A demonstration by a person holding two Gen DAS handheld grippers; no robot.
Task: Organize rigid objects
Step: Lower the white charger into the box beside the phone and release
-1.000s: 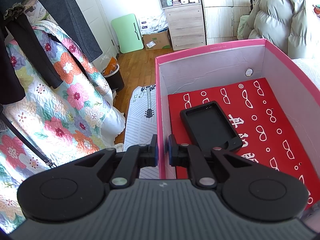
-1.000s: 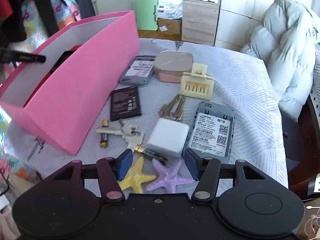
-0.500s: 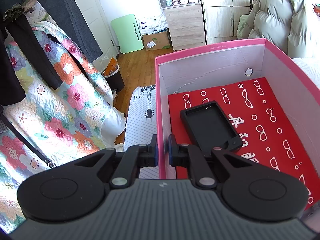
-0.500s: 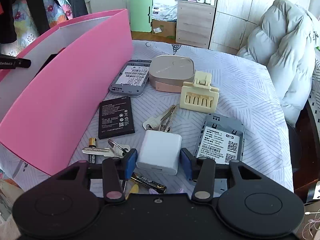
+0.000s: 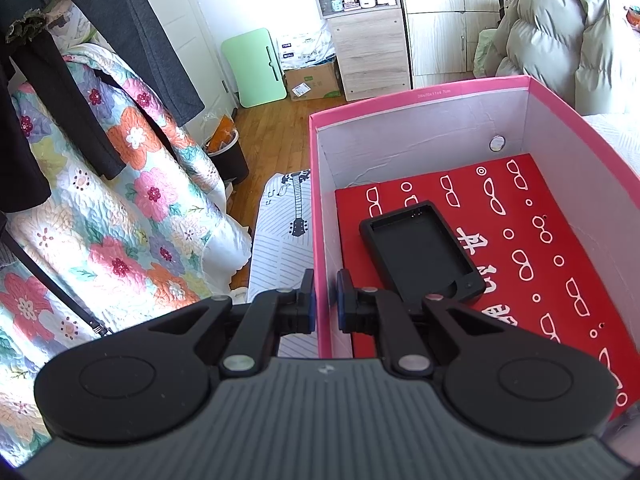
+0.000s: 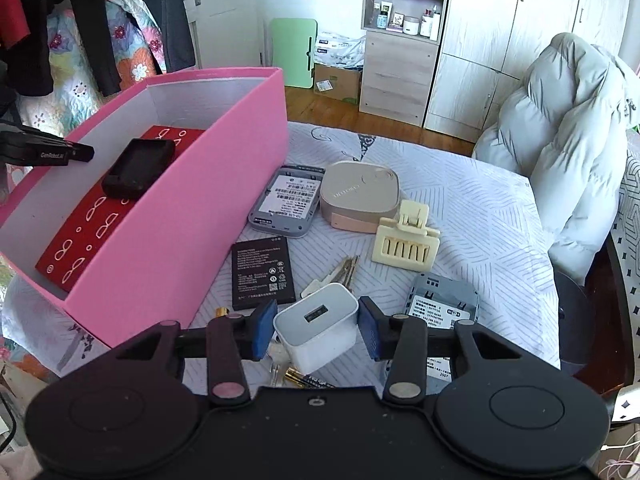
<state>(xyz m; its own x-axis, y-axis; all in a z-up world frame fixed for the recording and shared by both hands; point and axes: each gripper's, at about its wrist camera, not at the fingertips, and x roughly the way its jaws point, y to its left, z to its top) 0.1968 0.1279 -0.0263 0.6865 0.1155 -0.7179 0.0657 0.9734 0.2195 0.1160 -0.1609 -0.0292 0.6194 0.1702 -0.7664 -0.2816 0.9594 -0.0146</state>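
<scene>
Right wrist view puts the white charger cube [image 6: 318,328] between the two blue pads of the right claw [image 6: 318,330]. Half a second ago the pads were closing in on it from above; now they bracket it, one on each side, with a thin gap visible at both faces, so the claw is open and not yet squeezing. The cube looks tilted, its USB port facing up toward the camera, which suggests it may be propped on the clutter beneath it; I cannot tell whether it is off the table [image 6: 480,216]. That means the next step is probably to close and carry it left into the pink box [image 6: 172,240].

Just around it lie loose batteries [image 6: 308,380] near the camera, keys [image 6: 344,272] and a black battery pack [image 6: 262,270] just beyond, a grey router back [image 6: 442,308] to the right, then a cream hair clip [image 6: 406,240], a beige case [image 6: 360,196] and another grey cover [image 6: 288,200] farther off.

Left wrist view is unchanged: the left claw [image 5: 325,300] grips the near left wall of the box, steadying it. Inside, a black phone case [image 5: 420,248] rests on the red liner [image 5: 540,248].
</scene>
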